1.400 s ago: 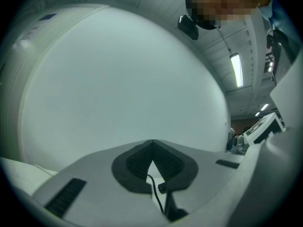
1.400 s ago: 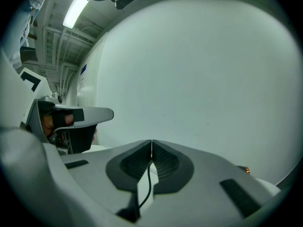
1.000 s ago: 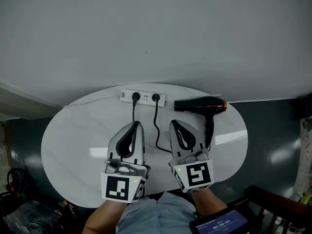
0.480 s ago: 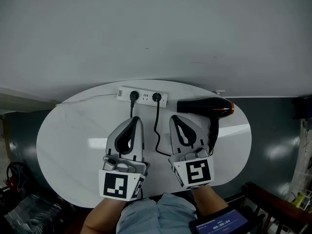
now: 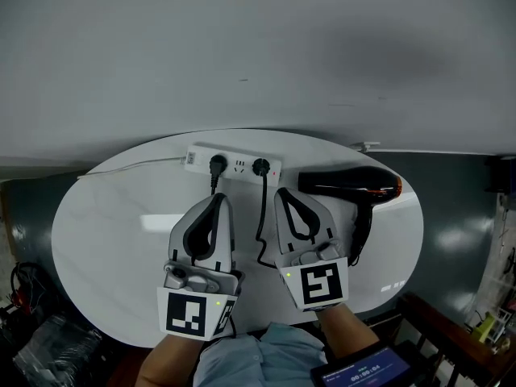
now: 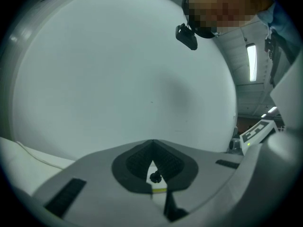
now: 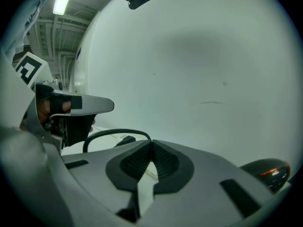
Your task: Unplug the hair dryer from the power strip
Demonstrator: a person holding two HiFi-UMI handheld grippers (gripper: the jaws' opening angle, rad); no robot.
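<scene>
Hair dryer [image 5: 348, 181], black with orange trim, lies on white oval table [image 5: 113, 224], just right of power strip [image 5: 230, 166], nozzle toward it. Left gripper [image 5: 218, 199] and right gripper [image 5: 284, 193] point at the strip from its near side, short of it; both have jaws closed tip to tip, nothing between. Left plug [image 5: 216, 164] and right plug [image 5: 260, 167] sit in the strip. Black cord [image 5: 260, 216] runs down from the right plug, between the grippers.

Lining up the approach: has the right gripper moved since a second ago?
Yes. The right gripper has edged closer to the power strip.
</scene>
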